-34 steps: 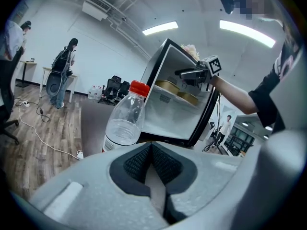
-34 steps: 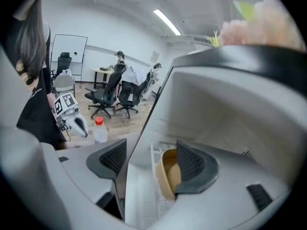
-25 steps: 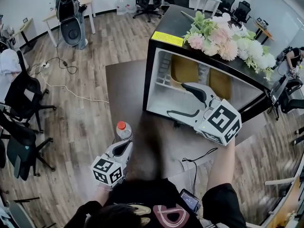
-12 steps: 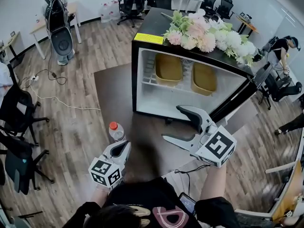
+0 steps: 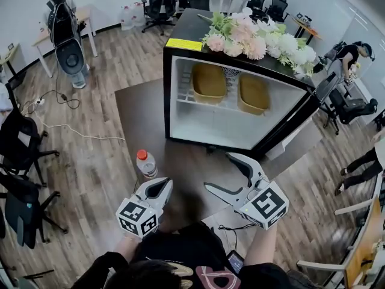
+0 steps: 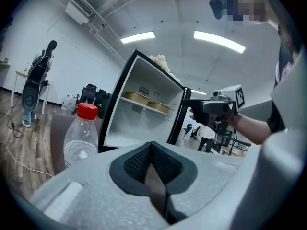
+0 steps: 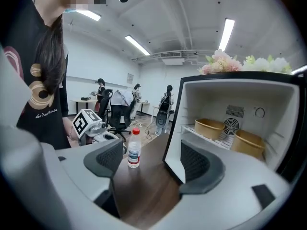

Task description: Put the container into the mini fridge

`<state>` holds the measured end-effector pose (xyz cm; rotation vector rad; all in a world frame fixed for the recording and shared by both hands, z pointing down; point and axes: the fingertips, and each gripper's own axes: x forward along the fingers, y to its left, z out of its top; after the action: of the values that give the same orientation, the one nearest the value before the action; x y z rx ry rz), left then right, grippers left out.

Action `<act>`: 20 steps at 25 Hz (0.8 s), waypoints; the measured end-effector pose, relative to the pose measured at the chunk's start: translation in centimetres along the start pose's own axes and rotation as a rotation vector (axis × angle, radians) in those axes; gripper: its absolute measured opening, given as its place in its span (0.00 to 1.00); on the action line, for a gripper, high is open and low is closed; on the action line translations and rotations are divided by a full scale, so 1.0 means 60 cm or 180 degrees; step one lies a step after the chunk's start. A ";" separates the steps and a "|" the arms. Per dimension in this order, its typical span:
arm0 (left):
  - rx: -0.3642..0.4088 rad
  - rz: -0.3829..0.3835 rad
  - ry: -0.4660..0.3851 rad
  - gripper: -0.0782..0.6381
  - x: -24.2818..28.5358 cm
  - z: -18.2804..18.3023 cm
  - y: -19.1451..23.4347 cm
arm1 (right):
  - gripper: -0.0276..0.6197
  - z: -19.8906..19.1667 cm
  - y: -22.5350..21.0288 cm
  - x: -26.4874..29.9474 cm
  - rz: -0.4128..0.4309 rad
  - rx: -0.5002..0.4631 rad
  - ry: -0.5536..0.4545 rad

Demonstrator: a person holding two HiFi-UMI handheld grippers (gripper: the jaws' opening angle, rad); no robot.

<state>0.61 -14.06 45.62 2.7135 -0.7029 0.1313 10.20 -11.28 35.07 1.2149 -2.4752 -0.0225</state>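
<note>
The black mini fridge [image 5: 180, 89] stands open on the dark table [image 5: 135, 110]. Two tan containers sit side by side on its upper shelf, one on the left [image 5: 209, 83] and one on the right [image 5: 253, 93]; the right gripper view shows both [image 7: 210, 127] [image 7: 248, 143]. My right gripper [image 5: 219, 172] hovers open and empty in front of the fridge, its pads [image 7: 108, 159] wide apart. My left gripper [image 5: 157, 188] is shut on nothing near the table's front edge. Just beyond it stands a clear bottle [image 5: 144, 163] with a red cap [image 6: 87, 110].
Pink and white flowers [image 5: 255, 38] lie on the fridge top. The fridge door [image 5: 301, 125] hangs open to the right. A black cable [image 5: 231, 227] trails off the table's near edge. Office chairs [image 5: 24, 143] stand at the left, and a person [image 5: 349, 56] at far right.
My right gripper has drawn back out of the fridge toward me, still open and empty. The left gripper has barely moved.
</note>
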 end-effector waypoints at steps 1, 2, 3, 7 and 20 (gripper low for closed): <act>0.0006 -0.0032 -0.0001 0.12 0.004 -0.001 -0.005 | 0.64 -0.003 0.001 -0.002 -0.0074 0.0031 -0.0017; 0.0001 -0.0053 -0.0002 0.12 0.006 -0.004 -0.011 | 0.63 -0.008 0.005 -0.003 -0.0123 0.0087 -0.0037; -0.0010 -0.0068 -0.0004 0.12 0.006 -0.007 -0.016 | 0.63 -0.016 0.009 -0.004 -0.0156 0.0169 -0.0051; -0.0014 -0.0114 -0.0023 0.12 0.006 -0.010 -0.029 | 0.63 -0.067 0.028 -0.012 -0.0371 0.0577 -0.0057; -0.0093 -0.0285 0.0120 0.12 -0.001 -0.046 -0.054 | 0.49 -0.155 0.064 -0.031 -0.0891 0.1160 -0.0152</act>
<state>2.10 -10.43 47.27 2.7019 -0.5673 0.1489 11.51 -6.01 43.77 1.7214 -2.3958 0.3417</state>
